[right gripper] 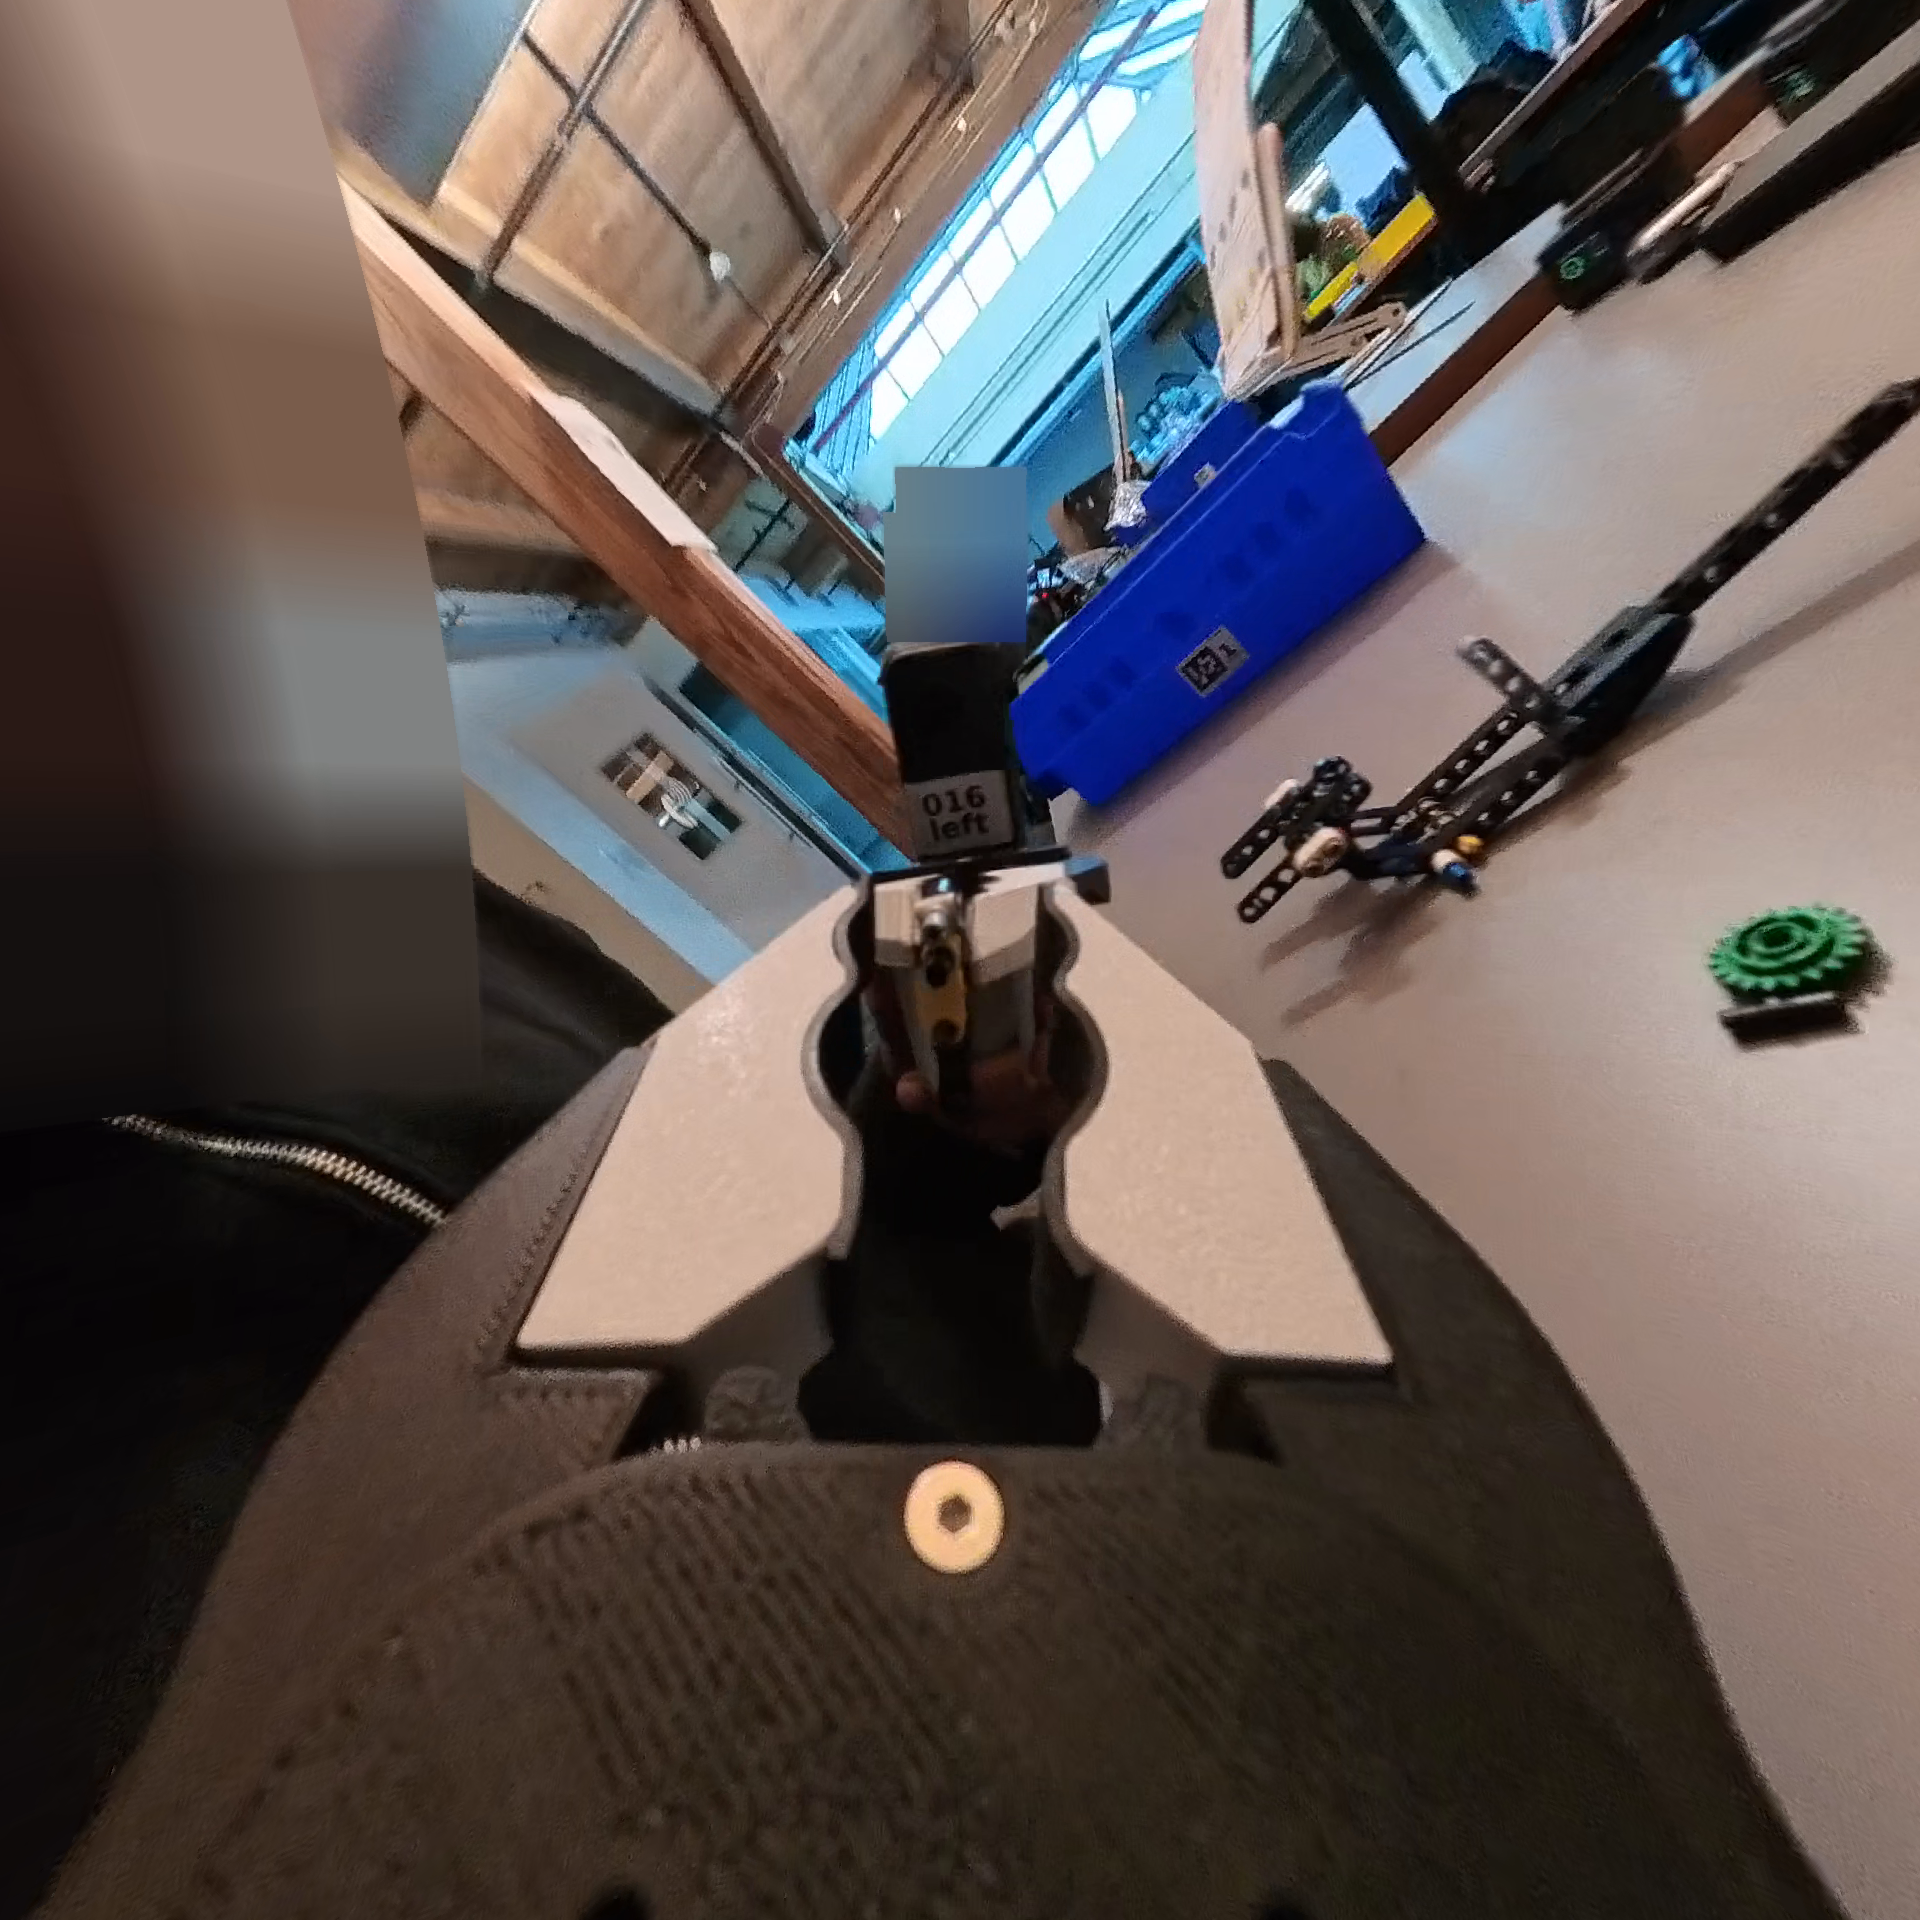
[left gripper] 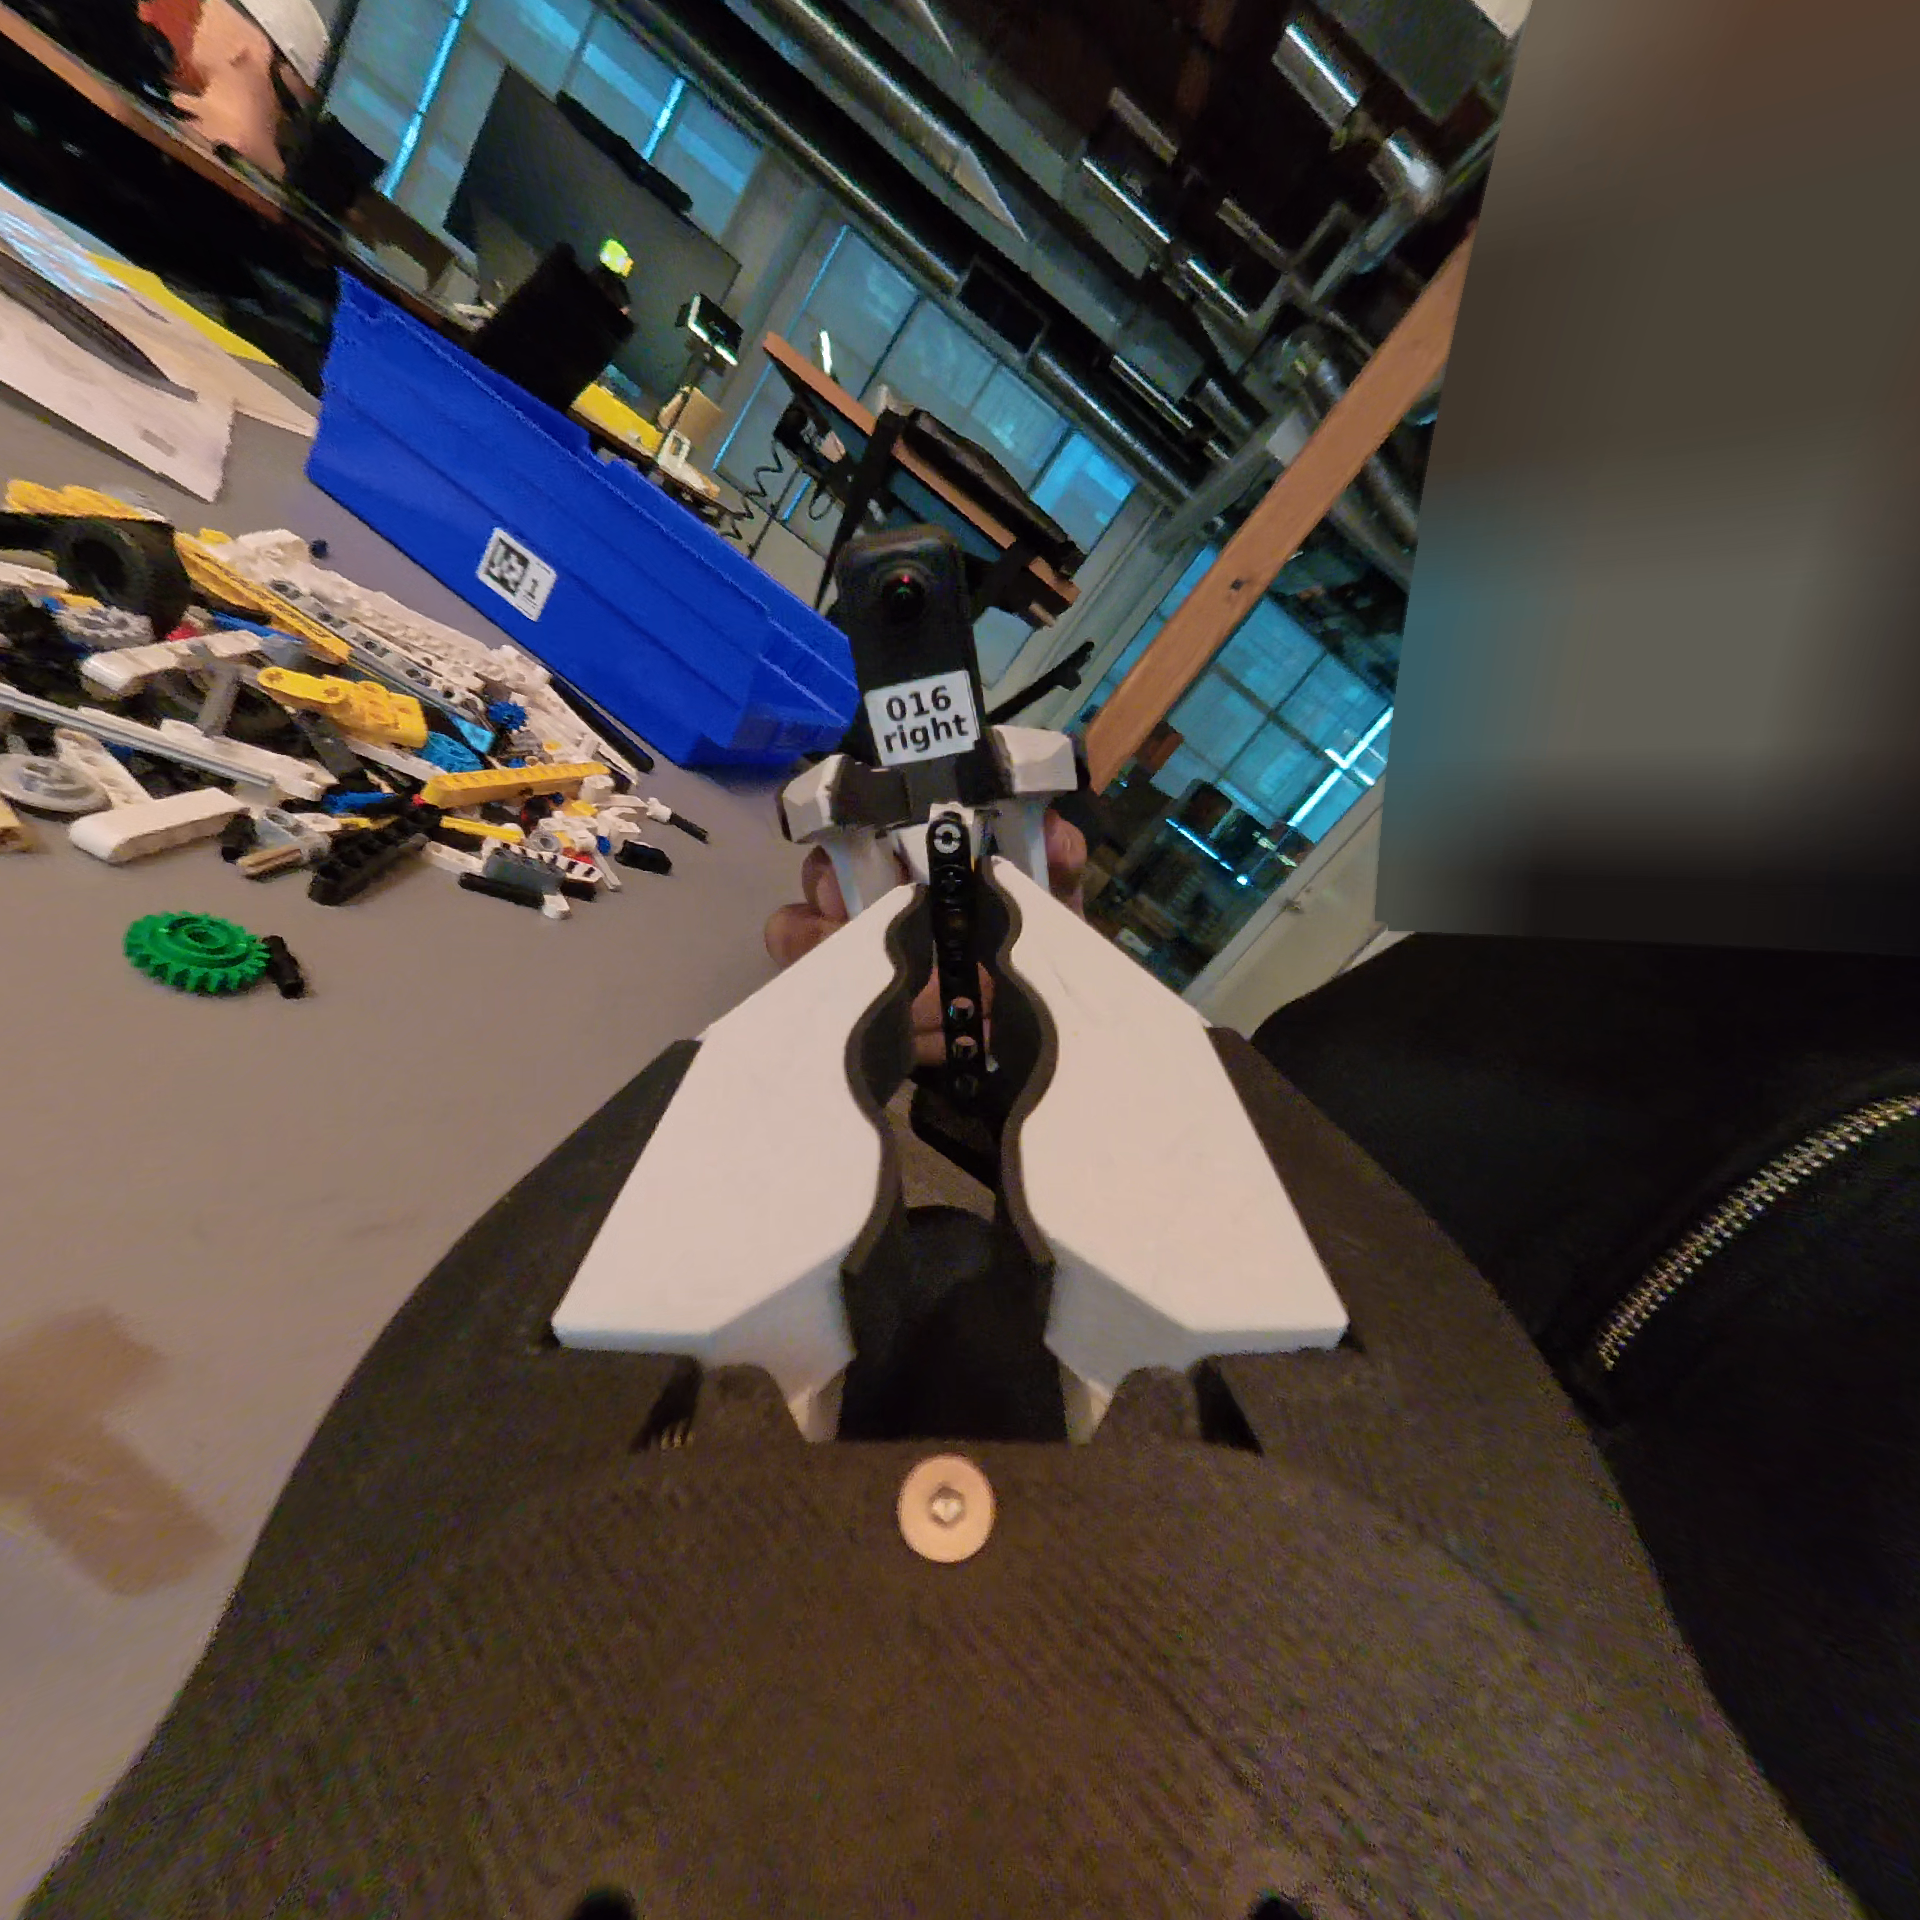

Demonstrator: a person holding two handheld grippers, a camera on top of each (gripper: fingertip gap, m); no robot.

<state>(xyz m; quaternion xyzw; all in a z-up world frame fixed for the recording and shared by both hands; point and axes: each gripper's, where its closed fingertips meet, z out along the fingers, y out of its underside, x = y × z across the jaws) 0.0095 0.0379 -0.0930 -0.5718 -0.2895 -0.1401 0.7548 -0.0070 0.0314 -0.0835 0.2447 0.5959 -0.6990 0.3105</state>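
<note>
Left gripper (left gripper: 951, 914) around black beam (left gripper: 954, 966)

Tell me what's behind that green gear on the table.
In the left wrist view, behind the green gear lies a heap of white, yellow and black building pieces, then a blue bin. The bin's wall hides its inside.

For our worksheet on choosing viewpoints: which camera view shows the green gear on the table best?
The left wrist view: the green gear is sharp, its teeth distinct, with a black pin beside it. The right wrist view shows the gear near its right edge, blurred, with teeth harder to make out.
</note>
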